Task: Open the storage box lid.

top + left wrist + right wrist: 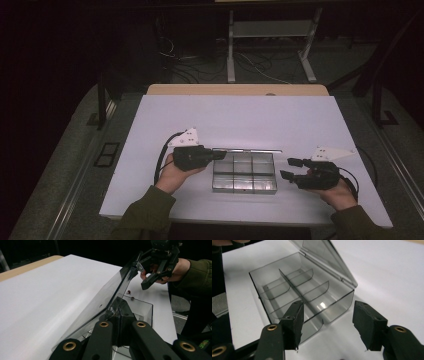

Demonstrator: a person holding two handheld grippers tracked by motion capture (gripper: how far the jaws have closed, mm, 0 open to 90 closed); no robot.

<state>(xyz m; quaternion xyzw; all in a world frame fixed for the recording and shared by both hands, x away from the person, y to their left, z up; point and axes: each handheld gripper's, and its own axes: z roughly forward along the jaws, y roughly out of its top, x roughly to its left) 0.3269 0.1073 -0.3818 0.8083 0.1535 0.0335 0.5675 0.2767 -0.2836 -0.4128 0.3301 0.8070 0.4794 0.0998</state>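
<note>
Your left gripper (216, 155) is clamped tight on the near corner of the clear lid (110, 293), and the lid stands raised at a slant above the compartment box (244, 173). In the left gripper view the lid's edge runs up and away from your jaws, toward your right hand (175, 270) beyond its far end.

Your right gripper (327, 322) has its jaws parted with nothing between the pads. They point at the near end wall of the box, close to it but not touching. From this gripper the box (299, 292) lies just ahead on the white tabletop (387, 270), its dividers marking off compartments, and the hinged lid rises from the box's far long side.
</note>
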